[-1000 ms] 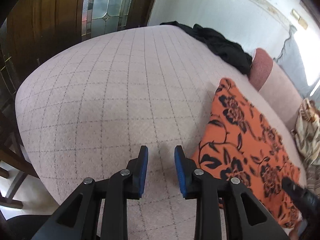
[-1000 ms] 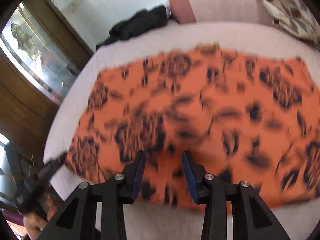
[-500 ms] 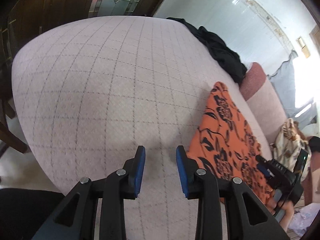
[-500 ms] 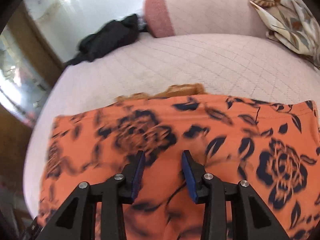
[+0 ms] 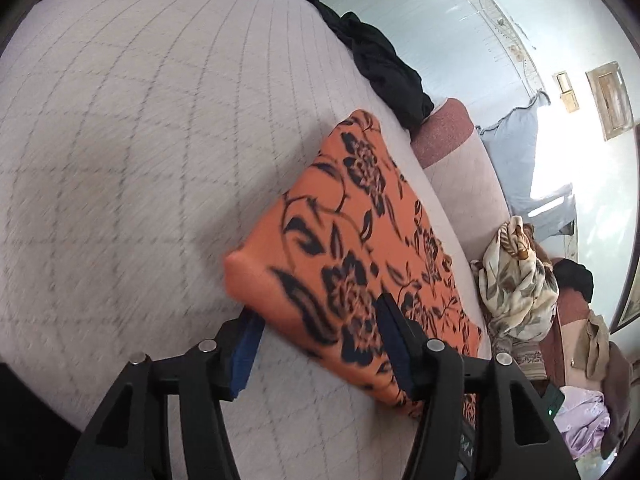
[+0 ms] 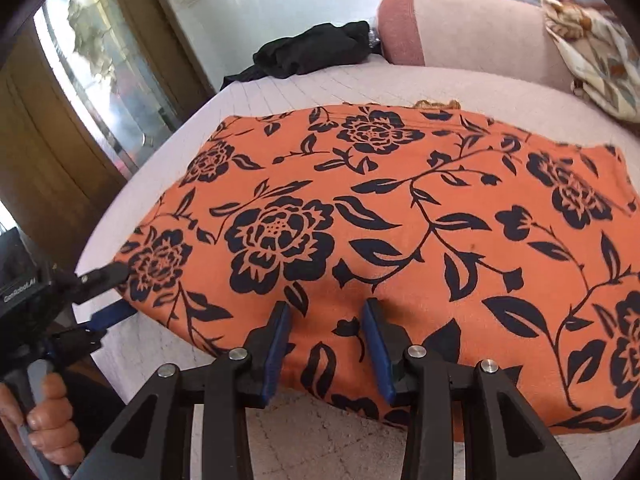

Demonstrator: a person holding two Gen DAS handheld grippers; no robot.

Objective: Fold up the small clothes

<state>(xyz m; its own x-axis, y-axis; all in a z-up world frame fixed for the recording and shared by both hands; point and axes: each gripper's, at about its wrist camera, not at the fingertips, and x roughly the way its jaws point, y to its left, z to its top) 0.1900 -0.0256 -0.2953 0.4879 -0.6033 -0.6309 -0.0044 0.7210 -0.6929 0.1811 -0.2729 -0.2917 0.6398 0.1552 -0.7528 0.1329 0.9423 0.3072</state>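
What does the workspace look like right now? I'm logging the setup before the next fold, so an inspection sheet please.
Surface: pale checked bedspread, flat.
Job's things: orange floral garment spread flat near the bed edge.
Clutter: black garment, patterned cloth, bolster, lilac cloth.
Grippers: left gripper opening, straddling the garment's corner; right gripper open at the near hem.
Cables: nothing seen.
Surroundings: white wall, wooden glazed cabinet.

The left gripper straddles the near corner of the orange flowered cloth on the checked bedcover; its jaws are opening.
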